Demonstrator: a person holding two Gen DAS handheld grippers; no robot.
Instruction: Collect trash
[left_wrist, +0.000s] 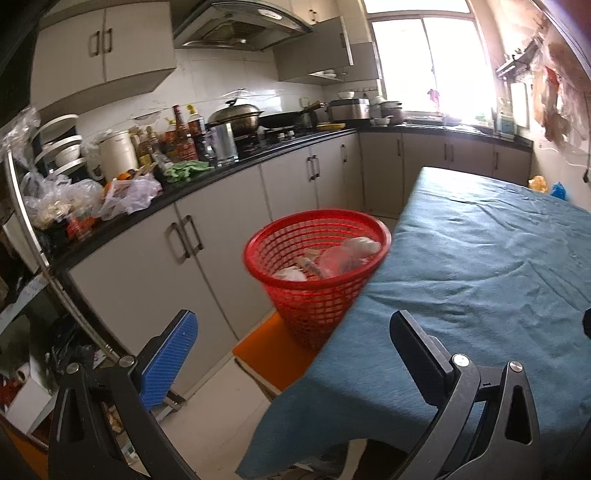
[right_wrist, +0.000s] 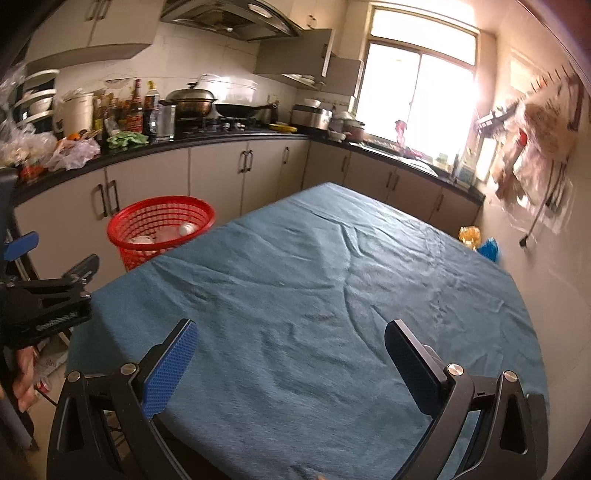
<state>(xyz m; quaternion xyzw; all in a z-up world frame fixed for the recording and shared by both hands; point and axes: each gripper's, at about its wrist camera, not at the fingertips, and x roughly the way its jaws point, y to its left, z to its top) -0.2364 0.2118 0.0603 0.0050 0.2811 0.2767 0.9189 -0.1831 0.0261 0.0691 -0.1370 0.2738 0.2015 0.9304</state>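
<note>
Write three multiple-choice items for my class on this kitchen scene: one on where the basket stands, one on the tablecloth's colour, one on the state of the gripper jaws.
1. Where does the red basket stand?
A. On the counter
B. On the floor beside the table
C. On the table

2. What colour is the tablecloth?
A. Blue
B. White
C. Yellow

3. How do both grippers' jaws stand?
A. Shut on trash
B. Shut and empty
C. Open and empty

Key: 1 B, the basket sits low by the cloth's edge, in front of the cabinets. 2 A, the cloth is blue in both views. 3 C, the left gripper and right gripper each show a wide gap with nothing between.
</note>
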